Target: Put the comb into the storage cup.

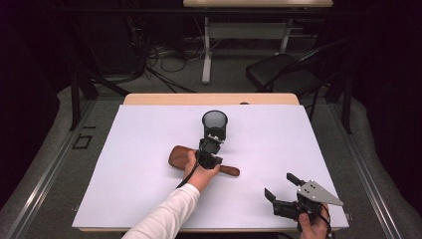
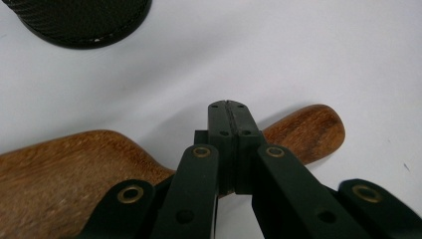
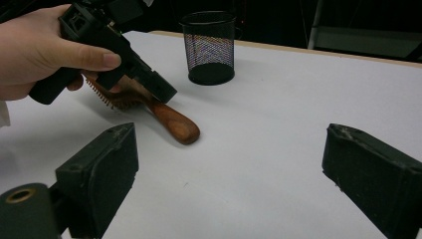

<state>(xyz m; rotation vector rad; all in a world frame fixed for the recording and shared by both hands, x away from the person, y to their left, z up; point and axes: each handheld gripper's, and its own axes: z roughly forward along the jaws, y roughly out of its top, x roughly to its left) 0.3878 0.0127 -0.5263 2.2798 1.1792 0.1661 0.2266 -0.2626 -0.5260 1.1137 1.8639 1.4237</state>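
Here, a wooden hairbrush is lying on the white table, its smooth reddish-brown back showing grain in the left gripper view and its pale bristles peeking out underneath in the right gripper view. Its long axis is running almost level across the high view, the broad oval head at the left and the rounded handle tip pointing right. The left gripper is sitting over the narrow neck of the brush with its black jaws pressed together; whether they are pinching the wood I cannot tell. Just beyond is standing a round black wire-mesh cup. Well apart, near the table's front right corner, the right gripper is hovering with jaws spread wide.
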